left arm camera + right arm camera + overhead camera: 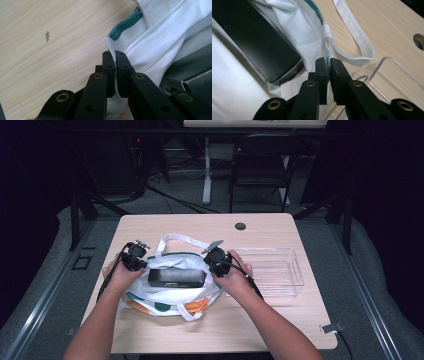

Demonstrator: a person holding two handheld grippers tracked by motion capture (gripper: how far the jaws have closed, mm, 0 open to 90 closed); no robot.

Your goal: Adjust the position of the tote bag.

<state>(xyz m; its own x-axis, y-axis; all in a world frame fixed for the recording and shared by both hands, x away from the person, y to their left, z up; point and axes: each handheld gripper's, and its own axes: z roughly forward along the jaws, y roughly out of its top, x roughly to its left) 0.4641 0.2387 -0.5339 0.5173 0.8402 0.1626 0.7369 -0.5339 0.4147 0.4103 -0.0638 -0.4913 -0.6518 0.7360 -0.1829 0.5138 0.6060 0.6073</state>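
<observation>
On the pale wooden table [150,227] a white cloth tote bag [170,295] lies flat—the long black box [176,277] crosswise at its mouth, between left gripper [115,60] and right gripper [328,65], each pinching the rim.

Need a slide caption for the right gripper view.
Right tool pinching the white tote bag's teal-trimmed edge beside a black box, clear tray behind.

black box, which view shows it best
The high view: the whole black box lies on the white bag. The right gripper view shows one end close up; the left gripper view catches a grey corner.
</observation>
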